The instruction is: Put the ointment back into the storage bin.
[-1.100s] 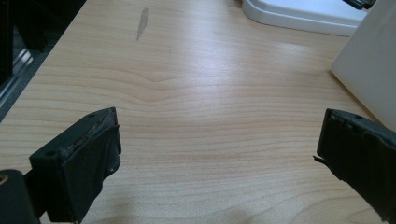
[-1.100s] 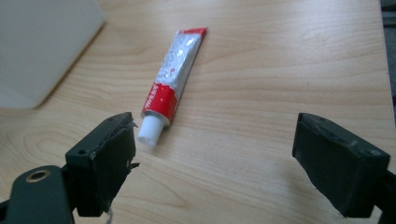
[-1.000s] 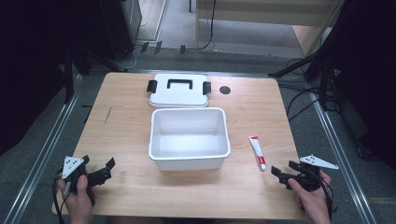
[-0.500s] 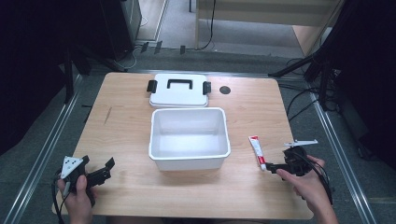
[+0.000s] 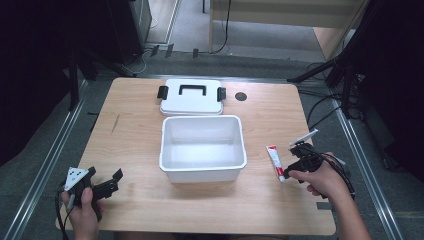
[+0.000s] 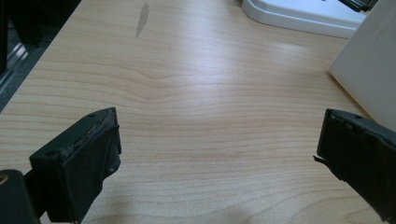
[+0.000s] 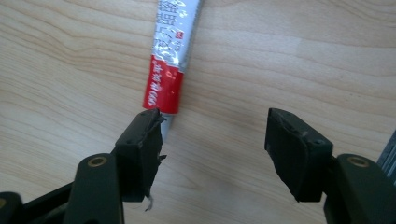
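Showing 1 tube (image 5: 275,162), 1 bin (image 5: 202,171), 1 lid (image 5: 191,96)

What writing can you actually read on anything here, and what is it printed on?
Tube: white characters run along its red band and dark ones along its silver part, too blurred and foreshortened to read.
Tube from the high view: red and white areas, print too small to read.
Box and lid: no text visible.
Table: no text, just a dark smudge.
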